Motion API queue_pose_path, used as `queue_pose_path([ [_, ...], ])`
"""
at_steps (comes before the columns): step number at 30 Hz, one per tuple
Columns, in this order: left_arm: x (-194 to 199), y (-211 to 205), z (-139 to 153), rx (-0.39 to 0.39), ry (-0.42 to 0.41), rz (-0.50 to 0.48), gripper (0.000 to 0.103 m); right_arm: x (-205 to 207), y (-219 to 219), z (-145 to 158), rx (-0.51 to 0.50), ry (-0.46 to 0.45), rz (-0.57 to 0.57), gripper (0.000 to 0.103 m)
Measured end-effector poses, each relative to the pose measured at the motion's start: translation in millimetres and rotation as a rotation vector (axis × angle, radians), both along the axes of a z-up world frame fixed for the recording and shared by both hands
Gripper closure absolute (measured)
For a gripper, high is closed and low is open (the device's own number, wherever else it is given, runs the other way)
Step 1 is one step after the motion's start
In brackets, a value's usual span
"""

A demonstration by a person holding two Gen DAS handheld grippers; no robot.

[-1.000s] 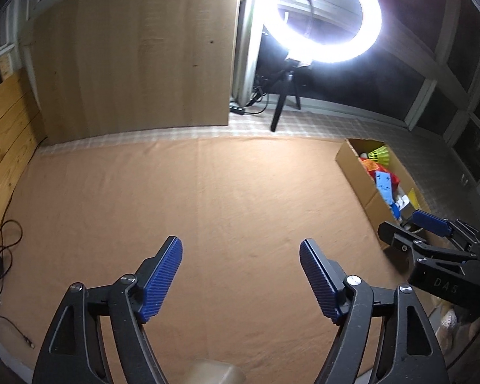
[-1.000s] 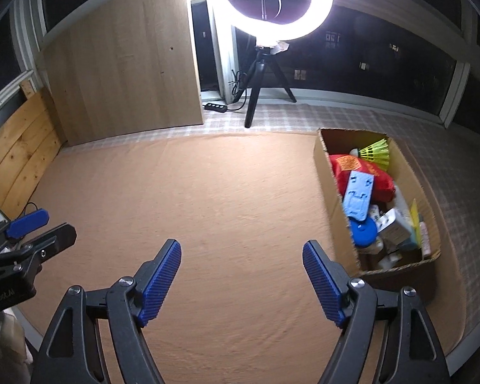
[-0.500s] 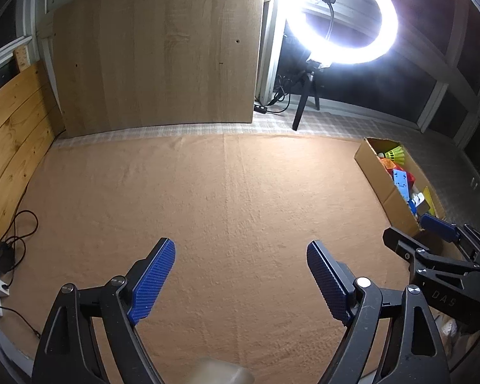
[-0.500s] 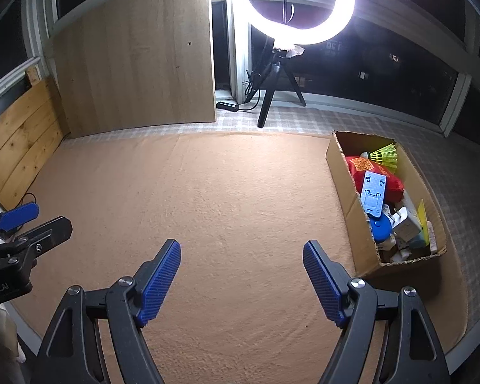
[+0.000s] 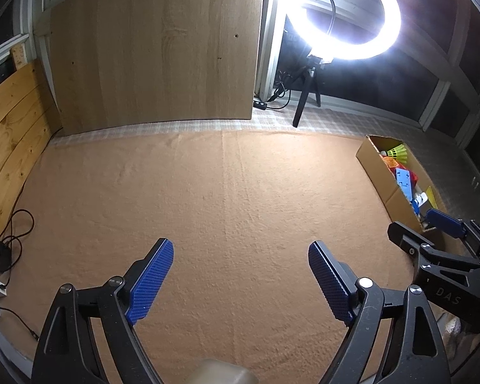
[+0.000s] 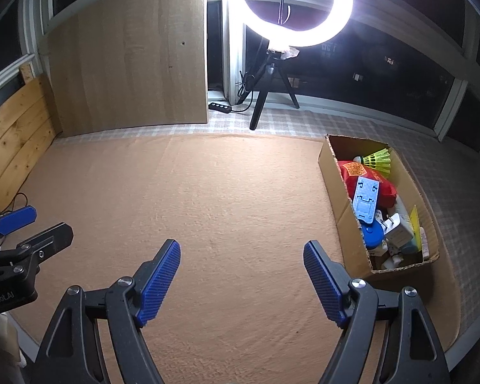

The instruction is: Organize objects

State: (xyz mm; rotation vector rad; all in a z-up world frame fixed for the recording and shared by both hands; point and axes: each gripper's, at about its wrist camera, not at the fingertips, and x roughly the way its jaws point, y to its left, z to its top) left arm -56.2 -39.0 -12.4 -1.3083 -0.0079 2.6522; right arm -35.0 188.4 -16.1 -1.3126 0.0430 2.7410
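You have an open brown cardboard box (image 6: 337, 188) at the orange carpet's right edge, crammed with a yellow-green shuttlecock (image 6: 378, 159), blue plastic stand (image 6: 365, 197), red packet (image 6: 352, 172).

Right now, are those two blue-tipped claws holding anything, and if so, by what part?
Nothing is held. The left gripper and the right gripper both stand open over the tan carpet, with nothing between their fingers.
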Motion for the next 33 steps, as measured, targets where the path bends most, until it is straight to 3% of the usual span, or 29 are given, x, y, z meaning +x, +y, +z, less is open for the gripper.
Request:
queue_pose_path([
  [33,-8.3,1.6,-10.5,-0.012,-0.017,-0.001,0.014,-0.8,2.1,0.7,0.020,-0.003,-0.036,0.026],
])
